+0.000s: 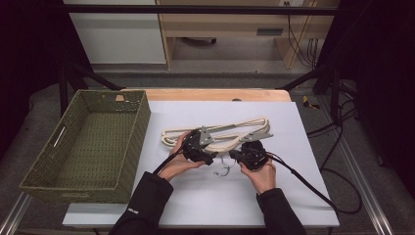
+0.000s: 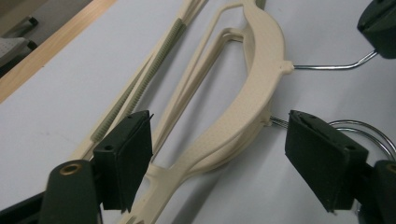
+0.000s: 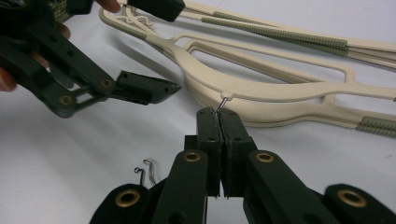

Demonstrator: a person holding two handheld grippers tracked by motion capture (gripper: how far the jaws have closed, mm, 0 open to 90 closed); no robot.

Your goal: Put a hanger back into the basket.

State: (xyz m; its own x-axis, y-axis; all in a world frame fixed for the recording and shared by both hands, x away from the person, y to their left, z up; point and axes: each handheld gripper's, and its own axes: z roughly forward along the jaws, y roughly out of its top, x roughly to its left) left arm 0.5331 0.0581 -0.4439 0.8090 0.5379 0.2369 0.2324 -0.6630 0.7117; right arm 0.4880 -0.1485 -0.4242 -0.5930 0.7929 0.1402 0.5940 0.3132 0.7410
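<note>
Right tongs (image 3: 219, 122) clamped tight on the thin metal hook wire (image 3: 224, 101) of the top cream hanger (image 3: 261, 91), right where the wire leaves the hanger's neck; in the right gripper view, pads pressed together with only the wire stub poking out above them. Left tongs (image 2: 219, 154) spread wide, straddling the curved shoulder of that same hanger (image 2: 252, 93): 1 pad to the left of the cream arm, the other to its right, neither pressing on it in the left gripper view. Beyond the left tongs in that view, ribbed grey-green grip strips (image 2: 140, 91) on the bars of the hangers beneath, and far off at the top right the dark tip of the right tongs holding the straight run of wire (image 2: 327, 66). Chrome hook loops (image 2: 369, 130) just behind the right-hand pad. From the high view, both tongs (image 1: 198, 142) (image 1: 249, 152) side by side over the near edge of the stacked hangers (image 1: 230, 129), on the white worktop (image 1: 205, 196). Loose small wire piece (image 1: 222, 170) lying between and just in front of the 2 tongs. Woven green basket (image 1: 49, 161) well to the left of the left tongs, seen in the high view.
</note>
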